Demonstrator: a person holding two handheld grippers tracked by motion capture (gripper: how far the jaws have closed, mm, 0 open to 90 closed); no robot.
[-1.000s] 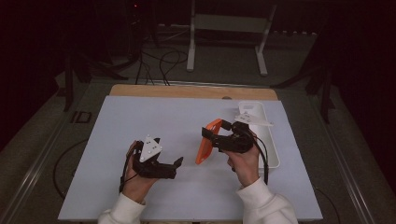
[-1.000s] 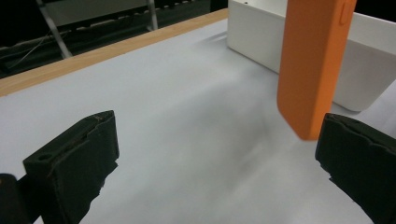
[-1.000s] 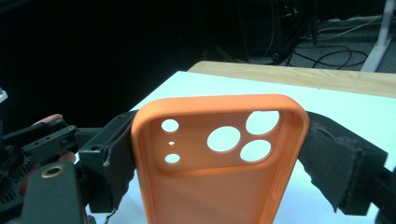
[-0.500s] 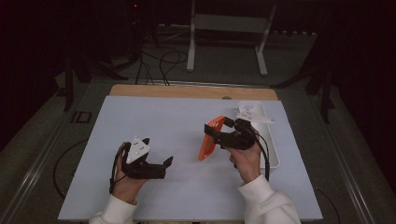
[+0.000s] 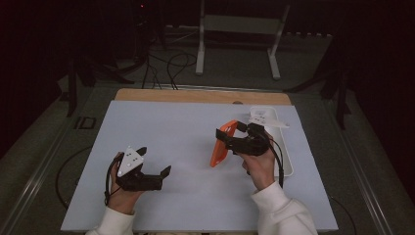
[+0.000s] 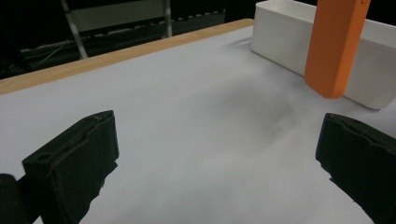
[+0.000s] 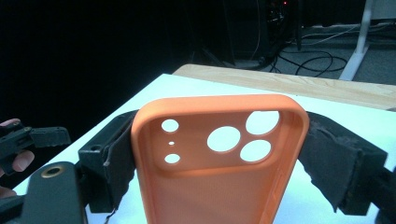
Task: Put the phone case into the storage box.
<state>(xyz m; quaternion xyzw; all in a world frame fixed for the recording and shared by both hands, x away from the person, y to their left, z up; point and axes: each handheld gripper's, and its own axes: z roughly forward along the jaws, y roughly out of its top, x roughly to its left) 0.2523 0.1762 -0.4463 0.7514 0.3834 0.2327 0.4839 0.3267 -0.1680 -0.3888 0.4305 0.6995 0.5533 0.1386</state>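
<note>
- Since a second ago, my left gripper (image 5: 155, 174) has slid toward the lower left of the high view, away from the middle of the mat; my right gripper has barely shifted, and the orange case keeps its tilt.
- Lower left of the high view: my left hand (image 5: 122, 193) holds the left gripper low over the white mat (image 5: 166, 127), grey three-cornered plate on top. Its jaws stand wide apart with nothing between them; in the left gripper view bare mat lies in the gap.
- Centre right of the high view: the orange phone case (image 5: 223, 143) hangs slanted, its lower end near the mat; I cannot tell whether it touches.
- My right gripper (image 5: 229, 138) is clamped on that case. In the right gripper view both pads press the case's two long edges, camera holes toward the top of the frame.
- Right of the high view: my right hand (image 5: 258, 164) is behind the gripper, and the white tray (image 5: 288, 164) sits just beside it at the mat's right edge. In the left gripper view the case hangs in front of the tray, upper right.
</note>
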